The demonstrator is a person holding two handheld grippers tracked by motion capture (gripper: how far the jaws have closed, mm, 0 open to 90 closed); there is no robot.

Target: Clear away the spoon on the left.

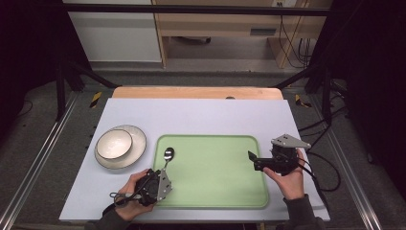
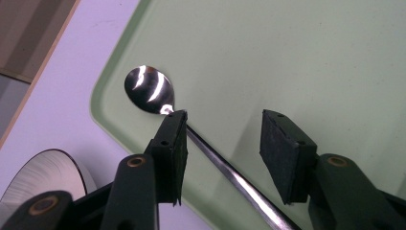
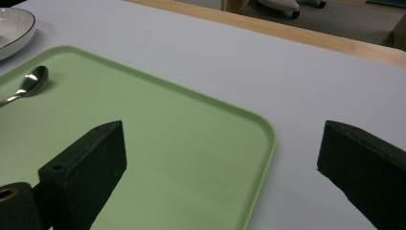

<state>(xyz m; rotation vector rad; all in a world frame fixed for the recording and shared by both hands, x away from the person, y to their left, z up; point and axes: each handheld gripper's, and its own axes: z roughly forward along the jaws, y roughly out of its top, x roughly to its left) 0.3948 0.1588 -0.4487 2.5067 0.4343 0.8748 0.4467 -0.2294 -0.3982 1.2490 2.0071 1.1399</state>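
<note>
A metal spoon (image 1: 168, 154) lies on the green tray (image 1: 215, 167) near its far left corner, bowl end pointing away from me. My left gripper (image 1: 164, 169) sits over the spoon's handle at the tray's left edge. In the left gripper view the spoon (image 2: 148, 89) runs back between the jaws of the left gripper (image 2: 222, 124). The handle lies beside the left pad, and the right pad stands well clear of it. My right gripper (image 1: 252, 160) hovers at the tray's right edge, pointing left. Its jaws (image 3: 222, 143) are wide apart with nothing between them, above the tray (image 3: 182, 143).
A white bowl (image 1: 114, 143) sits in a white plate (image 1: 138, 149) on the pale mat, left of the tray. The table's wooden far edge (image 1: 196, 92) runs behind the mat. Cables trail from both grippers at the near side.
</note>
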